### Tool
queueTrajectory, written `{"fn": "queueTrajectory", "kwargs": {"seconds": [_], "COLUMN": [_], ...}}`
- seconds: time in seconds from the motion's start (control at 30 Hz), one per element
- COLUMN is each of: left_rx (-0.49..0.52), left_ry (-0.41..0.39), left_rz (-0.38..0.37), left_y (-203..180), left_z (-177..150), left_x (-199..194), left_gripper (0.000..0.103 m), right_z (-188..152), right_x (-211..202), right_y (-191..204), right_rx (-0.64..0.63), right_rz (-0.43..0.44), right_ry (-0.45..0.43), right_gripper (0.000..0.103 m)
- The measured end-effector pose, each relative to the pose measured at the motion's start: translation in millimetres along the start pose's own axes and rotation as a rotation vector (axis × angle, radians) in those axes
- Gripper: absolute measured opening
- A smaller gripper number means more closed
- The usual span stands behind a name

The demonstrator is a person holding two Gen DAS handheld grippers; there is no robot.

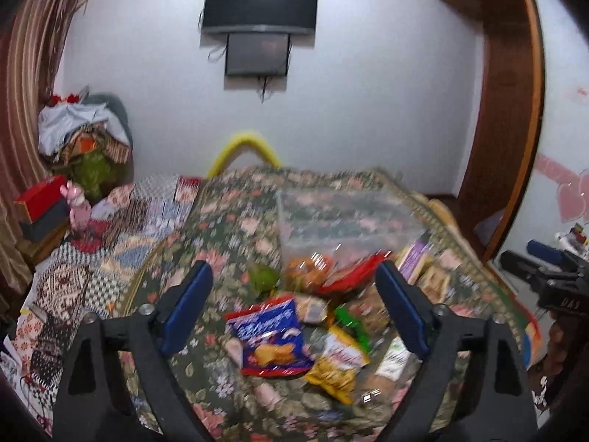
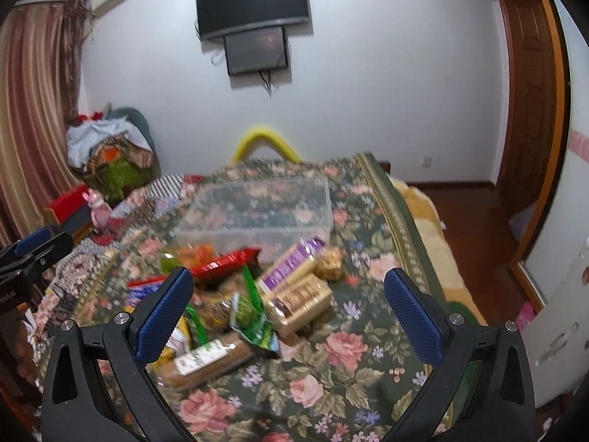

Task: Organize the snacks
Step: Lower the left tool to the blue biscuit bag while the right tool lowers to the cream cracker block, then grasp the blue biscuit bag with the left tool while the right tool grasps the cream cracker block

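A pile of snack packs lies on a floral bedspread [image 2: 331, 379]. In the left wrist view a blue chip bag [image 1: 272, 335] lies nearest, with a yellow bag [image 1: 338, 364], a red pack [image 1: 349, 274] and a purple box [image 1: 416, 258] around it. A clear plastic bin [image 1: 342, 221] stands behind the pile, also in the right wrist view [image 2: 257, 210]. My left gripper [image 1: 294, 294] is open and empty above the pile. My right gripper [image 2: 291, 302] is open and empty over a green bag [image 2: 250, 313], biscuit packs [image 2: 302, 302] and a cracker sleeve [image 2: 206, 361].
A wall TV [image 2: 252, 0] hangs ahead. Piled clothes [image 1: 84, 132] and a red box [image 1: 40, 195] sit at the left by the curtain. A wooden door [image 2: 530, 92] and floor lie to the right. The other gripper shows at each view's edge.
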State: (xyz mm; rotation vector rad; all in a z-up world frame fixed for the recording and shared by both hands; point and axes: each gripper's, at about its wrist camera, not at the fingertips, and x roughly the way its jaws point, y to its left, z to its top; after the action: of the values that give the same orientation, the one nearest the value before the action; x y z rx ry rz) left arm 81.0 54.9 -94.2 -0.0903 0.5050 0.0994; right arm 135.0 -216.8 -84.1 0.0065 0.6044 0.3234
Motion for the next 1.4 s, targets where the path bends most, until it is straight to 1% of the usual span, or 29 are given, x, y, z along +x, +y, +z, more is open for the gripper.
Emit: {"fn": "queueTrajectory", "kwargs": {"seconds": [0.17, 0.3, 0.5, 0.63, 0.73, 0.87, 0.93, 1.03, 1.13, 1.33, 1.4], "left_rx": [-0.015, -0.048, -0.061, -0.077, -0.082, -0.076, -0.083, -0.093, -0.115, -0.115, -0.117], "left_ry": [0.098, 0.185, 0.289, 0.339, 0.361, 0.377, 0.396, 0.421, 0.444, 0.435, 0.435], "left_rz": [0.022, 0.002, -0.037, -0.074, -0.071, -0.055, -0.059, -0.059, -0.071, -0.062, -0.062], "left_y": [18, 32, 35, 34, 32, 32, 33, 37, 40, 38, 38], "left_z": [-18, -29, -47, -56, -61, -65, -69, -74, -79, -80, -79], "left_x": [34, 63, 101, 117, 126, 132, 136, 143, 150, 156, 160], "left_gripper": [0.079, 0.074, 0.074, 0.074, 0.075, 0.082, 0.084, 0.084, 0.084, 0.084, 0.084], "right_z": [-9, -12, -16, -14, -12, -12, -15, -17, -19, -22, -27], "right_x": [26, 46, 76, 92, 100, 115, 122, 126, 120, 111, 114], "right_y": [-11, -17, -25, -26, -20, -10, -8, -13, -20, -28, -31], "right_rx": [0.020, 0.036, 0.044, 0.070, 0.060, 0.036, 0.036, 0.056, 0.070, 0.051, 0.054], "right_rz": [-0.018, -0.026, -0.034, -0.016, 0.000, 0.004, 0.005, 0.021, 0.033, 0.024, 0.016], "right_ry": [0.077, 0.136, 0.201, 0.236, 0.243, 0.254, 0.274, 0.298, 0.300, 0.304, 0.326], "right_gripper": [0.103, 0.100, 0.093, 0.092, 0.092, 0.092, 0.091, 0.085, 0.084, 0.084, 0.081]}}
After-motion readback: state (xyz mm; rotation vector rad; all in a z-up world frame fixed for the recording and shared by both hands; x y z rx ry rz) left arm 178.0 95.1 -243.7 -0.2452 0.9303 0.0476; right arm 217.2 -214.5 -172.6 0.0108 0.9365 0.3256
